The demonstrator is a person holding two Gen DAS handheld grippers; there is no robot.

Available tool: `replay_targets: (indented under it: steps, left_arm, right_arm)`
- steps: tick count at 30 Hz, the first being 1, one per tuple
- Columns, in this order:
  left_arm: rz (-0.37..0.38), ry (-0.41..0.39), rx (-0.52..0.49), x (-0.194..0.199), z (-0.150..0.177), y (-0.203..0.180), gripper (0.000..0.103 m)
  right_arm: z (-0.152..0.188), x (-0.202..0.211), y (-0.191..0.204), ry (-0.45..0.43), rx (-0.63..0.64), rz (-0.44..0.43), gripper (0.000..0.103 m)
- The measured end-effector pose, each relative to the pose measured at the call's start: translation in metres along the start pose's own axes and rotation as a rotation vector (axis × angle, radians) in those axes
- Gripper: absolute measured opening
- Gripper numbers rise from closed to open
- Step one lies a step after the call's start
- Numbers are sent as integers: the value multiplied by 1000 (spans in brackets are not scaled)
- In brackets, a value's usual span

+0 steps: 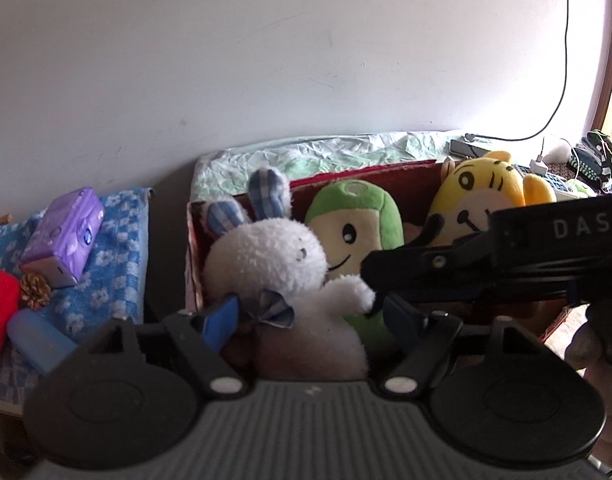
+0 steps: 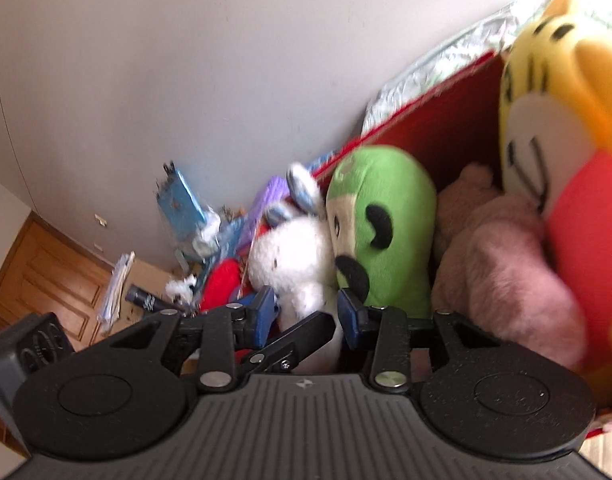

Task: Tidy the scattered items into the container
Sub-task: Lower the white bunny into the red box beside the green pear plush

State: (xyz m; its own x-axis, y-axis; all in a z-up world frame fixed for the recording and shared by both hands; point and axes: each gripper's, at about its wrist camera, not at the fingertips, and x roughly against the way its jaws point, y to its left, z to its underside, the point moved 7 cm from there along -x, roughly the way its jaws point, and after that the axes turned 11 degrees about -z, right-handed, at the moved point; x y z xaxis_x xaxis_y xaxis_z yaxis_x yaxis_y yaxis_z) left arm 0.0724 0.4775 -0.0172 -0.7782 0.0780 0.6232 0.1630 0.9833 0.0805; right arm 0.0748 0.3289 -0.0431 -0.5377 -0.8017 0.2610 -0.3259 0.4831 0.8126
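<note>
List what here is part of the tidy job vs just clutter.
Job:
- red cardboard box
- white plush rabbit with checked ears
- green plush toy
- yellow plush tiger
- pink plush toy

Possibly still to tidy, outside the box:
- purple tissue pack
- pine cone

Clutter:
- black cable on wall
- blue floral cloth

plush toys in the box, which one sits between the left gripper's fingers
The white bunny, the one with checked blue ears. The green toy and yellow tiger sit further right, outside the left gripper.
</note>
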Motion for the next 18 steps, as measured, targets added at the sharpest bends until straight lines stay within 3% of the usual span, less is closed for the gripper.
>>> replay_targets:
  steps: [5,18]
  left_arm:
    - [-28,41,28,-5,-2,-8,89]
    - [-127,122,-33,-10,8,-20,89]
  right_arm:
    - [-3,16,-5,-28,51,46,30]
    - [3,8,2,-38,227,131,29]
